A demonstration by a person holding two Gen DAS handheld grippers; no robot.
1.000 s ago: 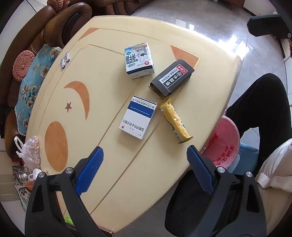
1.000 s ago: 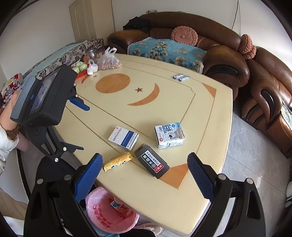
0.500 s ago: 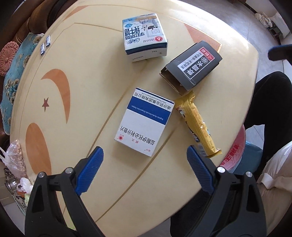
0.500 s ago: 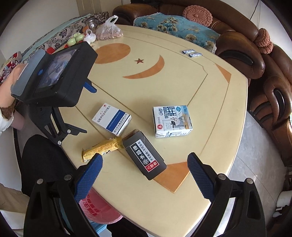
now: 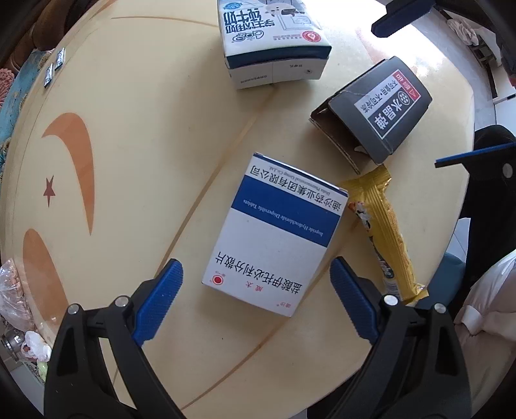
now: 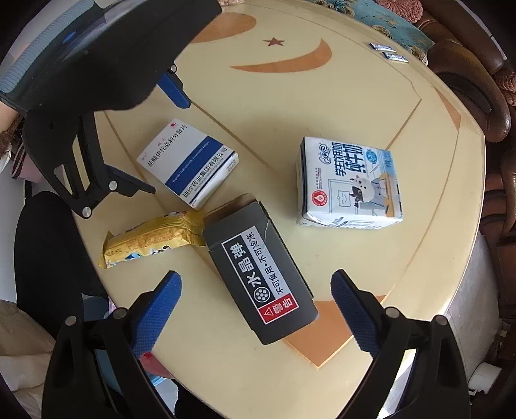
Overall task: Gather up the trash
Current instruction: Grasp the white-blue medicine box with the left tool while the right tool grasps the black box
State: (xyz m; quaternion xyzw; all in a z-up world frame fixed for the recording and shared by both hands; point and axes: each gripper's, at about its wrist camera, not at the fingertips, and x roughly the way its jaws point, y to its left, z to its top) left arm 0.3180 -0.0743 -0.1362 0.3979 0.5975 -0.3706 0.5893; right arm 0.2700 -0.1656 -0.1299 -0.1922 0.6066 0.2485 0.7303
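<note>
A white and blue medicine box (image 5: 277, 238) lies flat on the cream table (image 5: 145, 145). My left gripper (image 5: 256, 277) is open, its blue fingers either side of the box's near end, just above it. The box also shows in the right wrist view (image 6: 188, 164). A dark grey carton (image 6: 261, 274), one end torn open, lies between the open fingers of my right gripper (image 6: 254, 290); it also shows in the left wrist view (image 5: 377, 109). A yellow snack wrapper (image 5: 383, 232) (image 6: 151, 238) lies beside both. A milk carton (image 5: 271, 42) (image 6: 348, 183) lies farther off.
Two small foil sachets (image 6: 387, 53) lie near the table's far edge. A brown sofa with a blue cushion (image 6: 396, 29) stands behind the table. A pink bin (image 6: 151, 364) shows below the table edge. A plastic bag (image 5: 16, 296) sits at the left edge.
Both grippers have come down and forward toward the table. The left now straddles the medicine box, the right the grey carton. Both stay open.
</note>
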